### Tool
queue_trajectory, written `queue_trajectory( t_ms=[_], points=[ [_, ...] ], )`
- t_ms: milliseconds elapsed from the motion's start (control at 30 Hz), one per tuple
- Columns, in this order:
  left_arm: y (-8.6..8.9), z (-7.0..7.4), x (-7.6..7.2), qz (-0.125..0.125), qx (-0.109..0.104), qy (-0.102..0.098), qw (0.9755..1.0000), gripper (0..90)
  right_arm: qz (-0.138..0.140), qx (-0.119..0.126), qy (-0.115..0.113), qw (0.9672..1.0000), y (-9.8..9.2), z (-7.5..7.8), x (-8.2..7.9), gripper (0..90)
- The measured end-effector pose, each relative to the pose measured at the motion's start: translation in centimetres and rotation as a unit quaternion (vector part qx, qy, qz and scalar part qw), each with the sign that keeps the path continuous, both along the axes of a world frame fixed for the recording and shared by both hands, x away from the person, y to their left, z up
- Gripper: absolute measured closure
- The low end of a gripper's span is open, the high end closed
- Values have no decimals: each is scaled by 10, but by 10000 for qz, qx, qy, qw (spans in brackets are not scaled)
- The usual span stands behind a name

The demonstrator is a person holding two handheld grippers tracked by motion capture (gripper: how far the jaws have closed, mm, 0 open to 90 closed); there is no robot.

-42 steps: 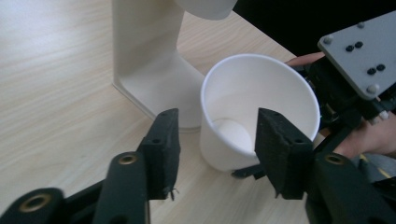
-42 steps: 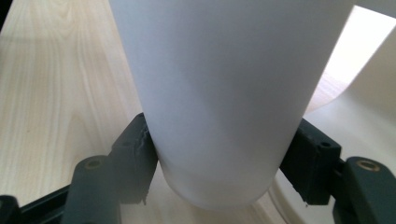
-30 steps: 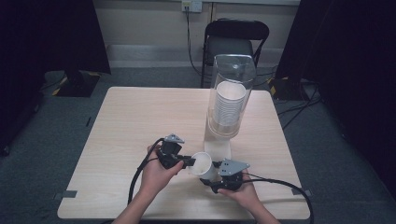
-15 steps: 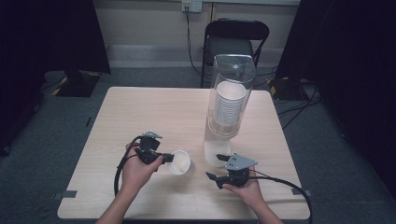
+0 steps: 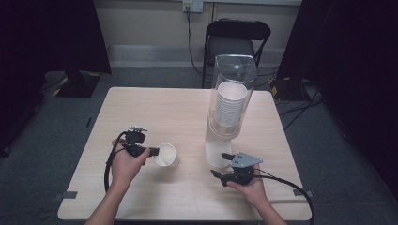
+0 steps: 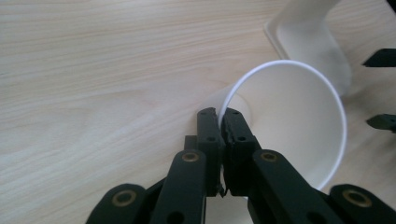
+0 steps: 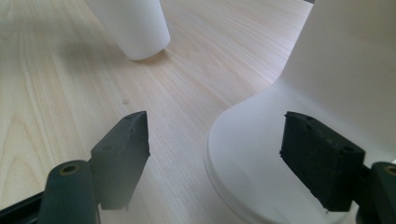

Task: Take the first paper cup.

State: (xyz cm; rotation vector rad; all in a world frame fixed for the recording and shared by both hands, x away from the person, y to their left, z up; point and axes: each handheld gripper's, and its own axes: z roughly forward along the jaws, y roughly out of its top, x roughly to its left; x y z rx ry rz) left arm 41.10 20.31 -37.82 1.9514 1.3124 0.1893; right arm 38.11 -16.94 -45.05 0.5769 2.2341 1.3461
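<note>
my left hand-held gripper (image 6: 218, 122) is clenched on the rim of the paper cup (image 5: 166, 154), one jaw inside and one outside. i've just carried the cup away from the dispenser (image 5: 228, 103), leftward across the counter (image 5: 159, 110), so it now sits well apart from the stand's base. my right hand-held gripper (image 7: 215, 154) has let go; its jaws gape wide, the dispenser's white foot just ahead of them. looks like the handoff's done, and setting the cup down comes next.
</note>
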Motion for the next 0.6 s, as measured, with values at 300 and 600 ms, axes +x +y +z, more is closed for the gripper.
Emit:
queue_trajectory(
  t_ms=[300,600],
  points=[
    [7,3,9,325,43,-76,9994,870,-148,-105,-76,9998,-3,0,1,231],
    [6,1,13,363,-17,-108,9993,820,-571,105,12,9983,-16,1,8,230]
  ],
)
